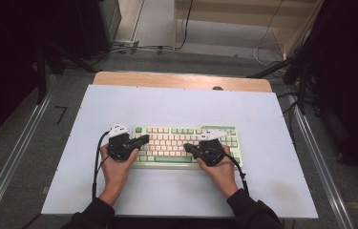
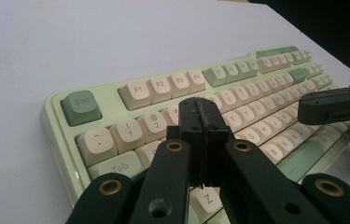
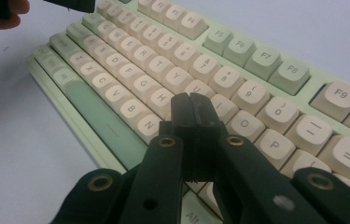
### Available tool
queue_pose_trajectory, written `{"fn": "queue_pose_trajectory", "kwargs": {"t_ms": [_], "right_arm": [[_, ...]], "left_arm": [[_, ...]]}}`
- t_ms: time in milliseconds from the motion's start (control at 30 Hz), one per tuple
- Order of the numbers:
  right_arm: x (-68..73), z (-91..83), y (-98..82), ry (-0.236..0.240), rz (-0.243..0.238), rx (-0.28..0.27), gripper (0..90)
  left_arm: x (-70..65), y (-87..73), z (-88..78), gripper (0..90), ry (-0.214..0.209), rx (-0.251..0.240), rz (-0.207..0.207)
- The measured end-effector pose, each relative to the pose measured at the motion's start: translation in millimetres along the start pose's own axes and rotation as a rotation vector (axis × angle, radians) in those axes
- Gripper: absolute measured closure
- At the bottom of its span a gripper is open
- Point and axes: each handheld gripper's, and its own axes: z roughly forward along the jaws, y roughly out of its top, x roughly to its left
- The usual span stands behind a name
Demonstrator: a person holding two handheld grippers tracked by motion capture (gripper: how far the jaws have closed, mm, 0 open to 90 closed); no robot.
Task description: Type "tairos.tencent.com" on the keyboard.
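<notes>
On the pale sheet (image 1: 176,191) that covers the table, just below its middle, lies a mint-green keyboard (image 1: 186,142) with cream keycaps, its long side running from 9 o'clock to 3 o'clock in the high view. At the keyboard's 9 o'clock end the left gripper (image 1: 144,139) points toward 3 o'clock, held in the person's left hand (image 1: 115,168), with its tip over the left-hand keys. At the 3 o'clock half the right gripper (image 1: 187,147) points toward 9 o'clock, held in the right hand (image 1: 223,169), with its tip over the middle keys. The two tips face each other across the key field, near but apart.

Seen along the left gripper (image 2: 204,112), its two black jaws are pressed flat together with nothing between them, the tip above the number row near the key marked 2, with the green Esc key (image 2: 81,106) off at 10 o'clock. The other gripper's black tip (image 2: 324,106) shows at 3 o'clock over the far keys. Seen along the right gripper (image 3: 192,108), its jaws are likewise pressed together and bare, the tip over the letter keys near N and the green space bar (image 3: 99,116) at 9 o'clock. Whether either tip touches a keycap I cannot tell.
</notes>
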Motion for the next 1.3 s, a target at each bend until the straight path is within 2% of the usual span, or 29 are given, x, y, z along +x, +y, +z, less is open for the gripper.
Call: {"fn": "queue_pose_trajectory", "kwargs": {"t_ms": [800, 1000, 1300], "right_arm": [[6.2, 6.6, -3.9, 0.009, -0.012, 0.029, 88.2], [6.9, 8.9, -6.2, 0.006, -0.032, 0.041, 88.2], [-1.3, -8.3, -2.4, 0.016, 0.008, -0.038, 88.0]], "left_arm": [[-0.3, -0.4, 0.5, 90.0, 0.000, 0.002, 0.000], [-0.9, -0.4, 0.3, 90.0, -0.002, 0.001, 0.000], [-1.4, 0.1, -1.4, 90.0, -0.006, -0.006, 0.000]]}}
